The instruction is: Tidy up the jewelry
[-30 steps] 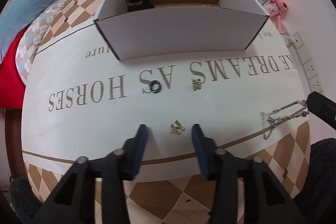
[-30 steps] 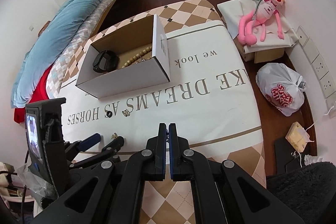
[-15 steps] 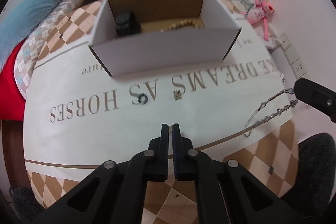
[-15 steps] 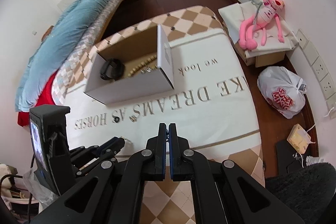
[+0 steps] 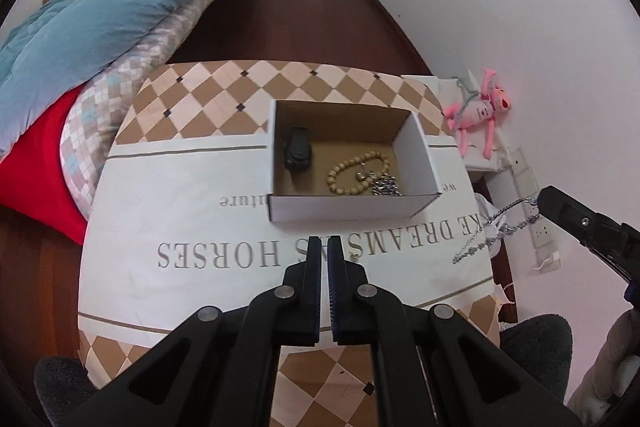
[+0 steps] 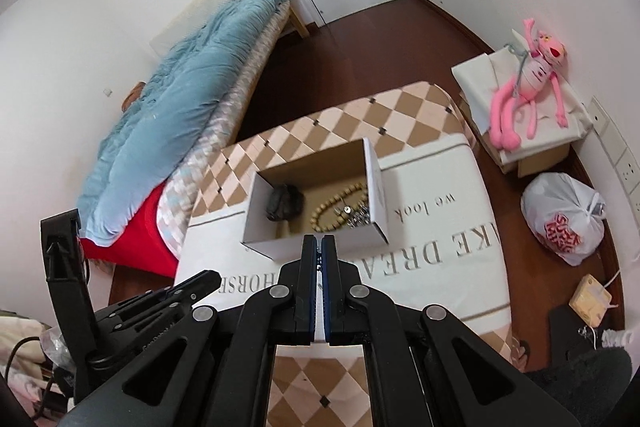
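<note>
Carry step: both tongs loaded, box ahead.
Your left tongs (image 5: 325, 241) are pressed together, whatever they pinch too small to see; your right tongs (image 6: 318, 241) are clamped on the silver chain (image 5: 486, 237), dangling off the tabletop (image 5: 168, 299) edge. Next, I judge: carry each over the cardboard box (image 5: 352, 205), beside the bead bracelet (image 5: 354, 173), then release.

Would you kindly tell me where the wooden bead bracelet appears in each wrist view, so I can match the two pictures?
Left wrist view: the bead bracelet lies inside the cardboard box, right of centre, just above middle frame.
Right wrist view: bead bracelet in the box's right half, mid-frame.
Shared landmark: the pink plush toy at right.
</note>
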